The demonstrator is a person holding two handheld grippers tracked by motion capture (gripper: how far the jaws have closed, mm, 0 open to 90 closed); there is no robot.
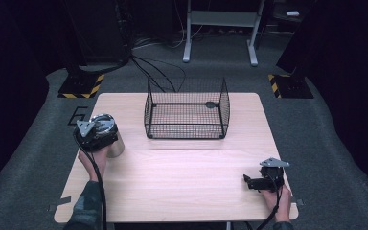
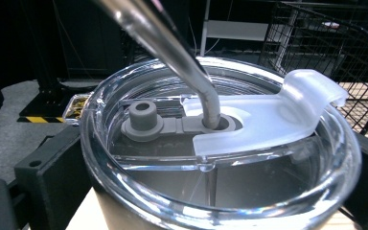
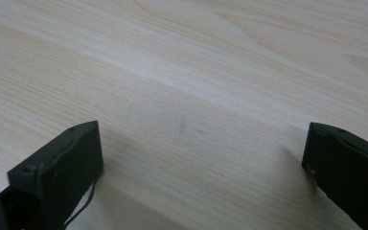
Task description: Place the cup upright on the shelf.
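Tumbler, steel-bodied with a clear lid and bent metal straw, is stood near the surface's left edge, clasped on both sides by the left hand-held gripper, presumably for lifting toward the wire basket. Right hand-held gripper is rested on the surface, jaws wide and empty. No readable writing is seen on the tumbler

There is only one thing to read. On the grey floor, just past the left corner of the desk, is a big dark mark that looks like the letter E or the number 6; I cannot tell which.
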